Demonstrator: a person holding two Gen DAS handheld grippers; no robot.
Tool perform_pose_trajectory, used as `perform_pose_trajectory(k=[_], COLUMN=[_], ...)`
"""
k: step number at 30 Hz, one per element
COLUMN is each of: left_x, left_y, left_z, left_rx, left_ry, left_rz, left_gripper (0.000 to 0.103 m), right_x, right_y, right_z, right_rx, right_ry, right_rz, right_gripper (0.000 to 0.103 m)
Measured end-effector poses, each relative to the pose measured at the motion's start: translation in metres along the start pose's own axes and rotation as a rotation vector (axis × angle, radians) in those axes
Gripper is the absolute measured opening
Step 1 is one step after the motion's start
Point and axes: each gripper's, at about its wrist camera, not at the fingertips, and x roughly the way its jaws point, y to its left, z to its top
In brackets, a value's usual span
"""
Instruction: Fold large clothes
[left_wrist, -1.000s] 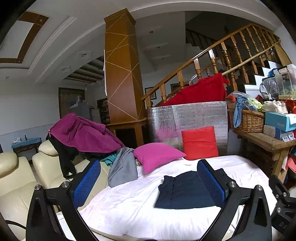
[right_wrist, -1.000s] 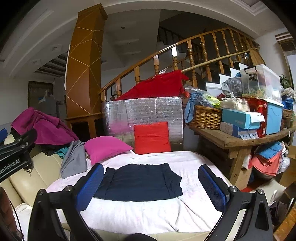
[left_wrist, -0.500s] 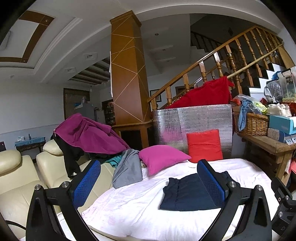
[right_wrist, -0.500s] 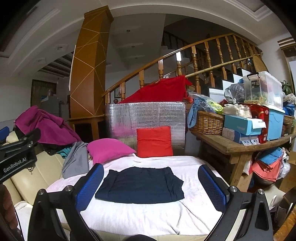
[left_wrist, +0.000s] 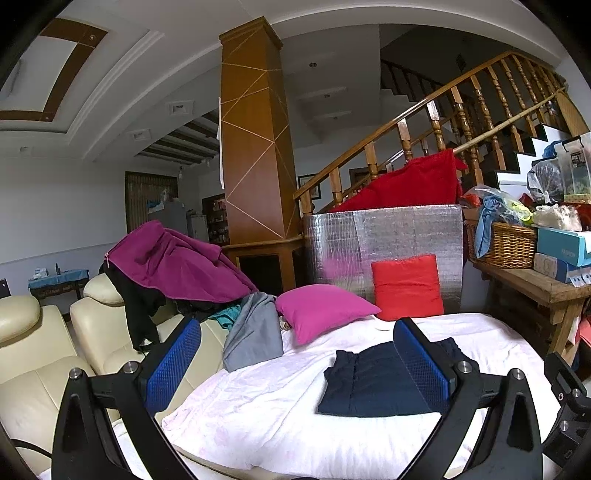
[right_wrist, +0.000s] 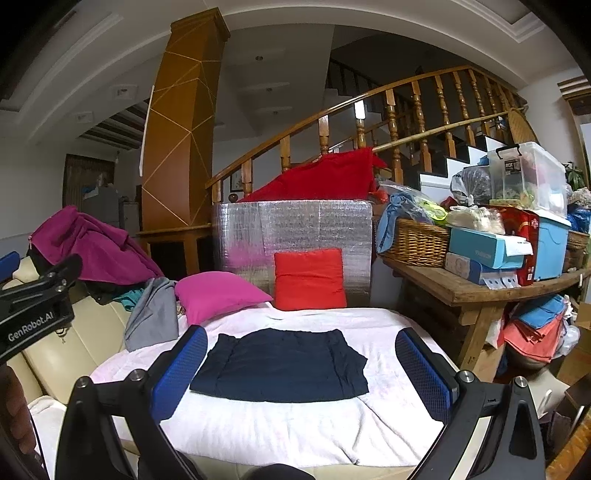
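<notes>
Between garments, by the look. Navy garment (right_wrist: 280, 365) folded flat on white cover (right_wrist: 258, 432). Left gripper (left_wrist: 295, 363) and right gripper (right_wrist: 301, 369) gaping, empty, held clear. Next: reach grey garment (left_wrist: 255, 332) beside magenta pillow (left_wrist: 321, 310), spread flat.

Black gripper (right_wrist: 299, 369) frames, silver screws, blue textured fingers (right_wrist: 179, 373), white "GenRobot.AI" lettering.
</notes>
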Motion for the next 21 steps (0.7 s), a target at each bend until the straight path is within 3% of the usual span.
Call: perform_pose_trajectory(k=[21], left_x=[0.012], left_y=[-0.007], left_z=[-0.007], left_rx=[0.016], left_ry=[0.031], left_rz=[-0.013], left_gripper=[0.103], right_x=[0.006], right_y=[-0.011], right_z=[-0.007], right_rx=[0.022], right_ry=[0.028], right_rz=[-0.037], right_gripper=[0.103])
